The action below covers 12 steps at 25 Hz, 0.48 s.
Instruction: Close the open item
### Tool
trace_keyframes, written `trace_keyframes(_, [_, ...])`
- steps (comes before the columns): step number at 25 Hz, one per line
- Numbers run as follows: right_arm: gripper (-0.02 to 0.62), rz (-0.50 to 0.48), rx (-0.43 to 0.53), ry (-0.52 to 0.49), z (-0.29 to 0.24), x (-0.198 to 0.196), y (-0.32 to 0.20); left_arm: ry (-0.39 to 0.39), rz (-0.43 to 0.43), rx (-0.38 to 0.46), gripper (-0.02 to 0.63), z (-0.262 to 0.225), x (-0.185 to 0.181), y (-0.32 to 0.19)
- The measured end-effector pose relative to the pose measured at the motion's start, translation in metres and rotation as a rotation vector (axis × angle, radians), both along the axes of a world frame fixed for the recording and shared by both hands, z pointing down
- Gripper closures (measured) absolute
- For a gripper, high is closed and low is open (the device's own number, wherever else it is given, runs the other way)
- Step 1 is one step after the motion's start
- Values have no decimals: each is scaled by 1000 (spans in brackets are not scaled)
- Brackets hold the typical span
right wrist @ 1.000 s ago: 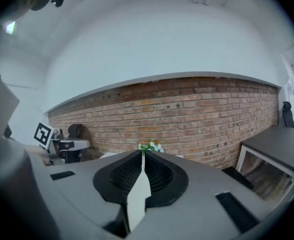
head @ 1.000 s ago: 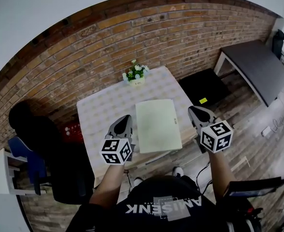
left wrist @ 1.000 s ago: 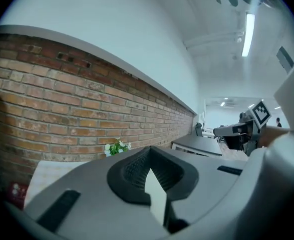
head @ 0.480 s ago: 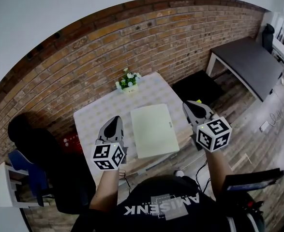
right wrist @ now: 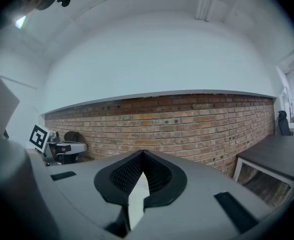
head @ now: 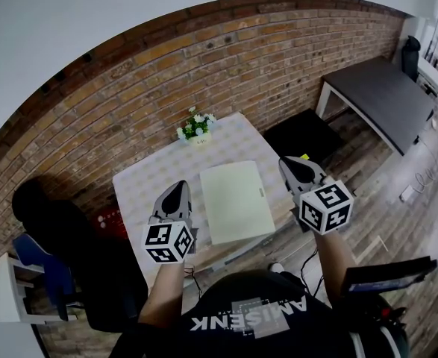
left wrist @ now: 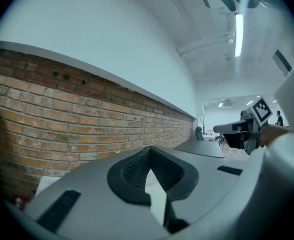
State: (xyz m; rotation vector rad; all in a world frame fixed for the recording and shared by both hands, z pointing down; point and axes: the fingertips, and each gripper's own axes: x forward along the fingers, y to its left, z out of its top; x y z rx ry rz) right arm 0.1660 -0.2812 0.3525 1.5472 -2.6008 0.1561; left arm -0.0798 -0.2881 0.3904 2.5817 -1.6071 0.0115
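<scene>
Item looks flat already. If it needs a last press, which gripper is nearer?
Left, narrowly. The left gripper sits right beside the item, at its left edge; the right gripper stands slightly farther off its right side. Both are shut and empty.

Head view looks steeply down; both gripper views face the brick wall (right wrist: 187, 124).

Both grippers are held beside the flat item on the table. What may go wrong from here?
The flat pale item lies near the table's front edge, so a nudge towards the person might slide it off. Both the left gripper and right gripper are shut and empty; reaching far forward could tip the flower pot at the far edge.
</scene>
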Motion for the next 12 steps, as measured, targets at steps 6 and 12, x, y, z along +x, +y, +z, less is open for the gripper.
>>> trace_keyframes(6, [554,2,-6,3,4,-2,0,-7,-1,-13,594,6,0,2])
trace_keyframes(12, [554,2,-13,7,9,-3,1,-4,-5,-22,594,11,-3,2])
